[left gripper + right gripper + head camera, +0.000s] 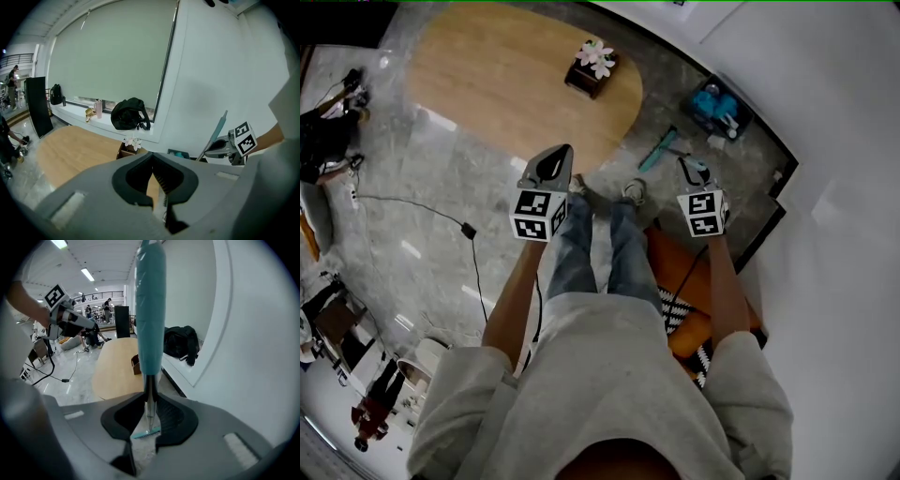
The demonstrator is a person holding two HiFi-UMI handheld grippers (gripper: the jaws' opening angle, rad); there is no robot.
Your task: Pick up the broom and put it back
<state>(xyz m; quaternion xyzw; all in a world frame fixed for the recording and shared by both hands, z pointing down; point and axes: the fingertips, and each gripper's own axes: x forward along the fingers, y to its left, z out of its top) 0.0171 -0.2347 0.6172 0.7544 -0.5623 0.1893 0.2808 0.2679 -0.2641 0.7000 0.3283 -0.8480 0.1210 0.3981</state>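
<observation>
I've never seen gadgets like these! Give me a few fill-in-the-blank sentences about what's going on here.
1. The broom is clamped by the gripper in the person's ___ hand.
2. The left gripper has jaws that hold ___.
3. The box on the wooden table holds ___.
Missing words: right; nothing; flowers.

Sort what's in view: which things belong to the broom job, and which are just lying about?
Job: broom, gripped in the right gripper.
Lying about: oval wooden table, flower box on it, black bag, floor cable.
</observation>
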